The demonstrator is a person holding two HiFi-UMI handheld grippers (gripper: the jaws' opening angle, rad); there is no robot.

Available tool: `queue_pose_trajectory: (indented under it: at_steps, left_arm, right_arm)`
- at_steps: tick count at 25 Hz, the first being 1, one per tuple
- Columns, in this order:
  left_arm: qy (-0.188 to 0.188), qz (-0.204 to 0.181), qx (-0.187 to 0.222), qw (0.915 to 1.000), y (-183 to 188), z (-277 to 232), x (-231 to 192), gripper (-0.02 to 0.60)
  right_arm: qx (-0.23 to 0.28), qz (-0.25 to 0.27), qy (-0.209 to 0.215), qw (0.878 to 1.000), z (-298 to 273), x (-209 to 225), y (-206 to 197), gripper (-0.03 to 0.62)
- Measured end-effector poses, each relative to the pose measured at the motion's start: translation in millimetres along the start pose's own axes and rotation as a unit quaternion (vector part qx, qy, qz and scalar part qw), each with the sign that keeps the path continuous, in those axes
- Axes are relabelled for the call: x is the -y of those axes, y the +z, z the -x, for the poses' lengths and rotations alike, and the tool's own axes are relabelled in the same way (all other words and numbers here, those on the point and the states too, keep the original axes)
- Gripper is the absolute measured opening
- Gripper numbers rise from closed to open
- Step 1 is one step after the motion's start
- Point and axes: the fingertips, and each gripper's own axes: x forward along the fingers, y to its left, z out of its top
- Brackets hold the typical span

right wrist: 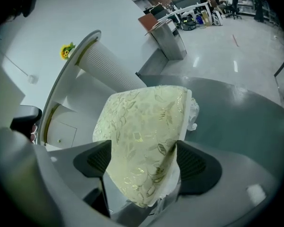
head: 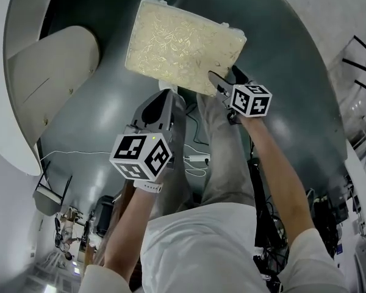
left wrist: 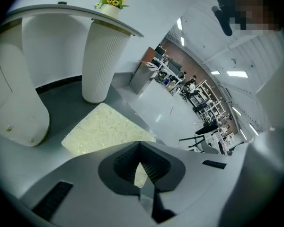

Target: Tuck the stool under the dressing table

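Leaf-patterned stool [head: 183,41], right hand-held gripper [head: 227,81] astride its edge, square-marker cube [head: 251,99]

Bright, even ltg from ceiling strips [left wrist: 236,73]; glare noted on floor [right wrist: 235,66]; fisheye bend obs., edges vignetted; near fgd blurred.

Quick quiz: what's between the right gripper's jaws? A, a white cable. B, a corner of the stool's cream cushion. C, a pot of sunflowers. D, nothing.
B: in the right gripper view a corner of the stool cushion sits between the spread jaws of the right gripper.
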Motion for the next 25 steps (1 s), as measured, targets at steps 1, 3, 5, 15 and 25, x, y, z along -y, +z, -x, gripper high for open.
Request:
queue_pose_trajectory:
  at_steps: [1,3,5,15,25]
  left_arm:
    - [0.004,0.003,-0.004,1.0,-3,-3,-5,0.009]
    - [0.009,0.009,-0.008,0.9999,-7,-9,-13,0.009]
    - [0.015,0.013,-0.008,0.9998,-11,-13,-22,0.009]
    - [0.068,0.076,0.011,0.9948,-43,-36,-85,0.126]
    - [0.04,0.145,-0.026,0.9882,-91,-75,-121,0.301]
  right_arm:
    - [-0.005,-0.002,-0.003,1.0,-3,2,-3,0.434]
    - [-0.012,-0.015,-0.011,1.0,-8,5,-10,0.451]
    - [-0.02,-0.031,-0.013,0.999,-15,7,-20,0.459]
    - [-0.019,-0.041,-0.024,0.999,-28,9,-36,0.462]
    - [-0.001,-0.038,-0.025,0.999,-26,10,-34,0.46]
